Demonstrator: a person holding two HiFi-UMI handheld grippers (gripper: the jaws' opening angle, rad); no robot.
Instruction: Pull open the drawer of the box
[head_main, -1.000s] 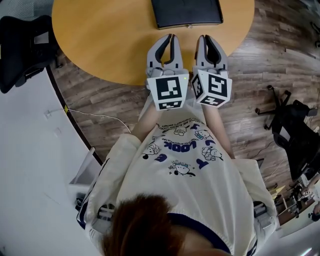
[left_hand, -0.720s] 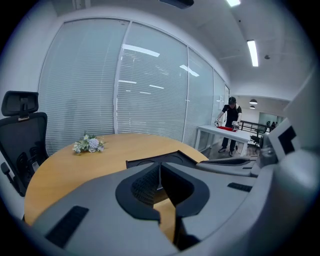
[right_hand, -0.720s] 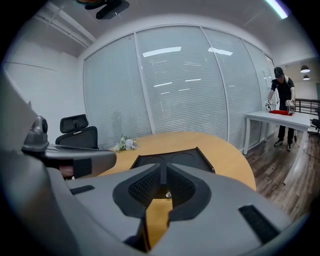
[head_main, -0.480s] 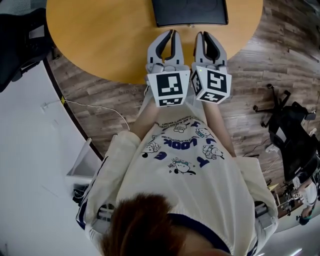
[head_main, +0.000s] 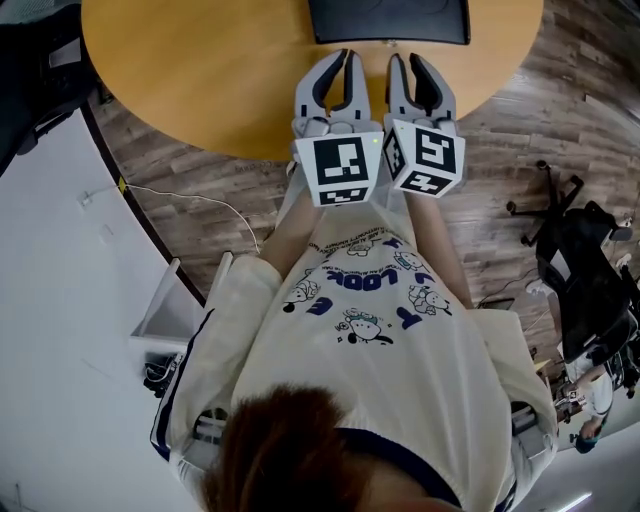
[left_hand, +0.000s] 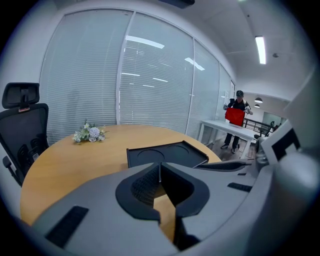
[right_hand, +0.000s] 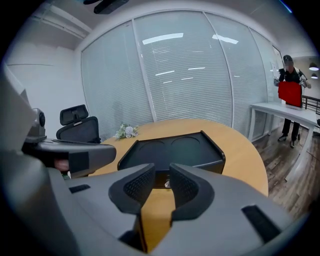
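1. Where the head view looks down past the person's shirt, a round wooden table (head_main: 200, 70) fills the upper part of the frame, with plank floor (head_main: 500, 200) around it.
2. Next biggest is a black office chair (left_hand: 22, 130). It stands at the left edge of the left gripper view, near the table's far rim.
3. The black box (head_main: 388, 20) sits on the table at the top centre of the head view, cut off by the frame edge. In the right gripper view it's dead centre (right_hand: 170, 150), with a flat top, two shallow round dips and its front face toward the grippers. The jaws hide most of that front, so I can't really judge the drawer.
4. The left gripper (head_main: 347, 60) sits mid-frame in the head view, pointing up-frame at the box but stopping short of it. Its fingers (left_hand: 142, 187) are pressed together tip to tip with nothing in them.
5. The right gripper (head_main: 403, 62) is just beside it on the right. Its jaws have just been opening and now stand apart. Only tabletop and box front show through the gap, and it isn't touching the box.
6. Smallest is a bunch of pale flowers (left_hand: 89, 134) lying on the table at mid-left of the left gripper view, well apart from the box.
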